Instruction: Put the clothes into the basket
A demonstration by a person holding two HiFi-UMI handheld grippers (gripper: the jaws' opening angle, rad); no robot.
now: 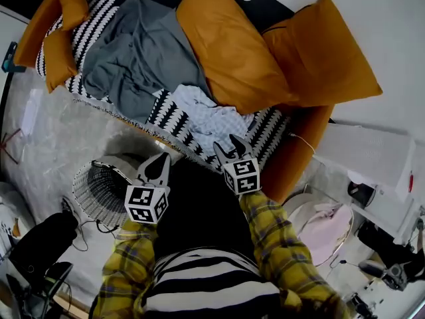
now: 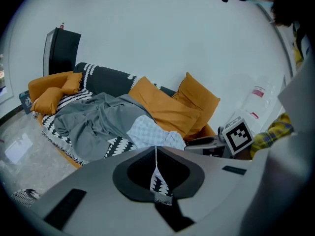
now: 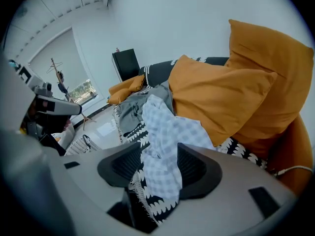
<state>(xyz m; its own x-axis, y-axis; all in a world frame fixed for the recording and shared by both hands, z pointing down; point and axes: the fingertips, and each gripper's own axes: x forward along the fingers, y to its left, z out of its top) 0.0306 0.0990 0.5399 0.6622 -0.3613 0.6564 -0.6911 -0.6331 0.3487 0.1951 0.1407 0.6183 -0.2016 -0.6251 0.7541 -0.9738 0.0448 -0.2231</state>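
Note:
A light checked garment (image 1: 212,115) lies crumpled on the sofa's black-and-white throw (image 1: 169,115), in front of the orange cushions. A larger grey garment (image 1: 136,52) is spread further back on the seat. My right gripper (image 1: 229,145) hovers at the sofa's front edge, just short of the checked garment (image 3: 167,127). It is open, and the cloth shows through the gap without the pads pressing it. My left gripper (image 1: 159,161) hangs to its left over the throw's fringe and is shut on nothing. A white woven basket (image 1: 99,190) stands on the floor, left of the left gripper.
Two big orange cushions (image 1: 232,45) lean at the sofa's right end, and smaller ones (image 1: 63,38) lie at its far end. A white shelf (image 1: 372,151) and a pink-lined round thing (image 1: 325,224) sit to the right. Cables and dark gear (image 1: 40,251) crowd the floor near the basket.

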